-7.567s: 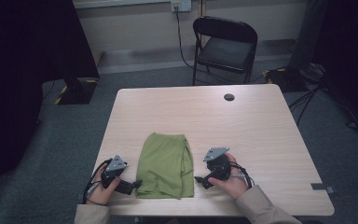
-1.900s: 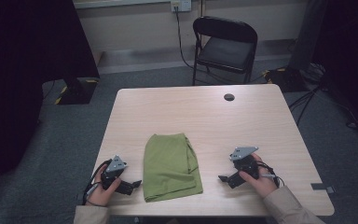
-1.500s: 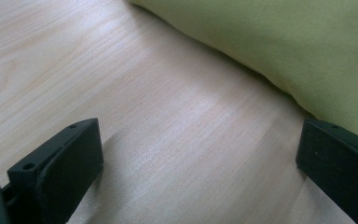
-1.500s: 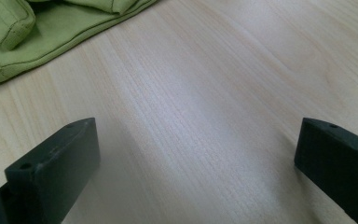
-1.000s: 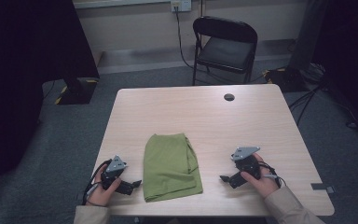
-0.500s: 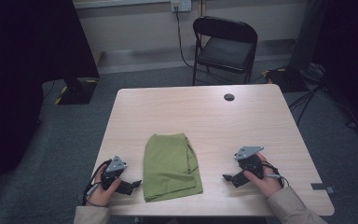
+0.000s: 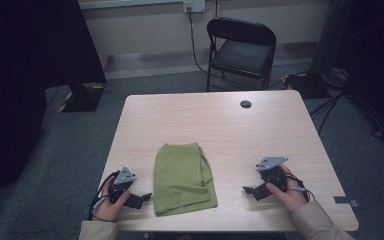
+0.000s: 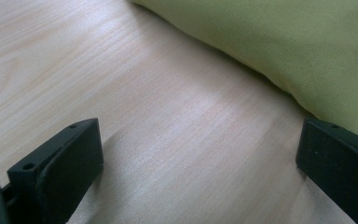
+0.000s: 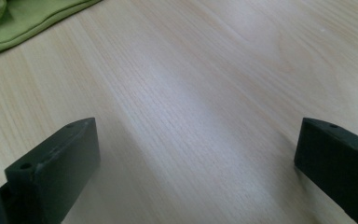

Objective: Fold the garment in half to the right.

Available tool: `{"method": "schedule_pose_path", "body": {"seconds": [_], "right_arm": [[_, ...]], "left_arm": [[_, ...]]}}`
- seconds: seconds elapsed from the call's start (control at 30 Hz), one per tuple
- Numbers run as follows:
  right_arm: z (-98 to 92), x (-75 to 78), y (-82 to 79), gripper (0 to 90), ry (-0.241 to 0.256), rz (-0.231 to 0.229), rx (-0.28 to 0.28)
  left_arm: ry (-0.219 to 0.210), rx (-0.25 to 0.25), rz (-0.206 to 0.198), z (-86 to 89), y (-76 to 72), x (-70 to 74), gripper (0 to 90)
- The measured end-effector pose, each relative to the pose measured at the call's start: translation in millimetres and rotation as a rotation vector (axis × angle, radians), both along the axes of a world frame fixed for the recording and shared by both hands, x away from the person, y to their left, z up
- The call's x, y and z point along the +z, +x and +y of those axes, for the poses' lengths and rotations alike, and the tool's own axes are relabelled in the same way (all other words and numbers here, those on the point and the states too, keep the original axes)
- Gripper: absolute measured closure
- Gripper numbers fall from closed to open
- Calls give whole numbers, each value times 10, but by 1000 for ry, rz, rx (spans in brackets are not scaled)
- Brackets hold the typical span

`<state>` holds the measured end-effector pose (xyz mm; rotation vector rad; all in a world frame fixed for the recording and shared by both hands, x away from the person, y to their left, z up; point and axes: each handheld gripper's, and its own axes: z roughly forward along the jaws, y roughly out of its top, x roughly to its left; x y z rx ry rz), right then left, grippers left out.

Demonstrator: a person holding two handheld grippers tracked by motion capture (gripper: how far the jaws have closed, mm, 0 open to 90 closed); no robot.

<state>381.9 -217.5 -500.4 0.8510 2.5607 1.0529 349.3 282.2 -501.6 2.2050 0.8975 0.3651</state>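
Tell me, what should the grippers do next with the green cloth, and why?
Probably slide the left gripper sideways to the green cloth and pinch its edge. Its jaws stand open right beside that edge, while the right gripper, also open, sits farther off on the bare table.

Black two-jaw left gripper [image 7: 139, 200], topped by a grey three-cornered plate, with a thin dark cable looping off toward 7 o'clock. Same black build and grey plate on the right gripper [image 7: 250, 190], cable curling at 3 o'clock. Flat, blocky matte jaws, small screw holes near the tips. Beige sleeves [image 7: 316, 224].
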Motion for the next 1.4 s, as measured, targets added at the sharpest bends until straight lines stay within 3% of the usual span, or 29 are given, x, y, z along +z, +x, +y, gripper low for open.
{"method": "schedule_pose_path", "body": {"seconds": [1.4], "right_arm": [[-713,5,-107,0,-1,-1,-120]], "left_arm": [[-2,2,0,0,1,-1,0]]}}
